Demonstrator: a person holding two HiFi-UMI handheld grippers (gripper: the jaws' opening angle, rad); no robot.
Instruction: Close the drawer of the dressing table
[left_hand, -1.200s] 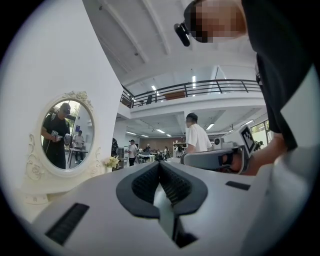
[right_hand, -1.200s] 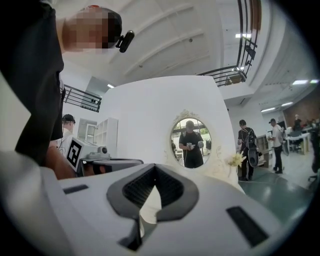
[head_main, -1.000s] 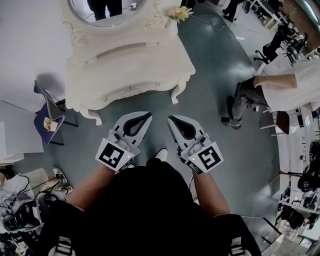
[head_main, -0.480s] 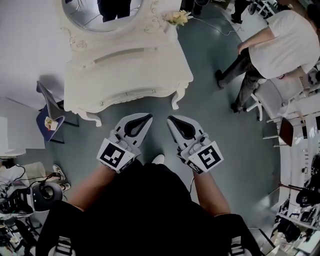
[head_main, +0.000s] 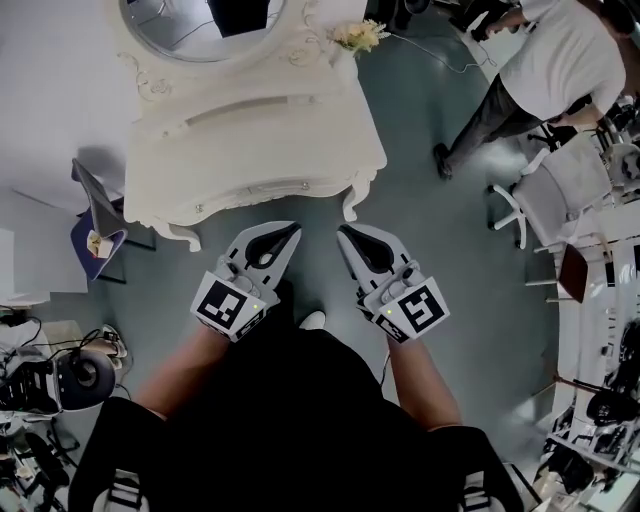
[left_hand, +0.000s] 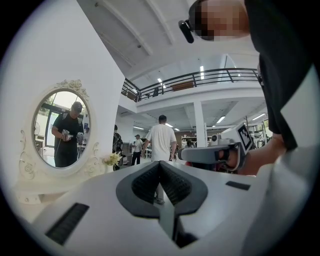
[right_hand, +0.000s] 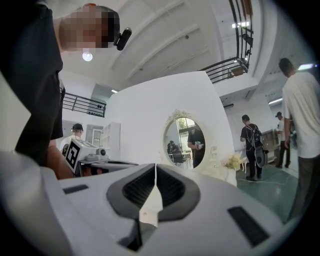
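The cream dressing table (head_main: 300, 120) stands at the top of the head view, with its oval mirror (head_main: 195, 25) behind and a drawer front with small knobs (head_main: 255, 187) facing me. I cannot tell how far the drawer stands out. My left gripper (head_main: 290, 229) and right gripper (head_main: 344, 232) hover side by side over the floor just in front of the table, touching nothing. Both are shut and empty. In the left gripper view the gripper (left_hand: 160, 163) has its jaws meeting at the tip, with the mirror (left_hand: 60, 127) to the left. The right gripper (right_hand: 156, 165) points past the mirror (right_hand: 184, 142).
A blue folded chair (head_main: 95, 225) leans left of the table. A small bunch of flowers (head_main: 358, 34) sits on the table's right corner. A person in a white shirt (head_main: 560, 55) stands at the top right beside a white chair (head_main: 545, 195). Gear and cables (head_main: 55, 380) lie at the lower left.
The person in the white shirt has walked from the right edge up to the top right corner. Both grippers stay shut, side by side before the table.
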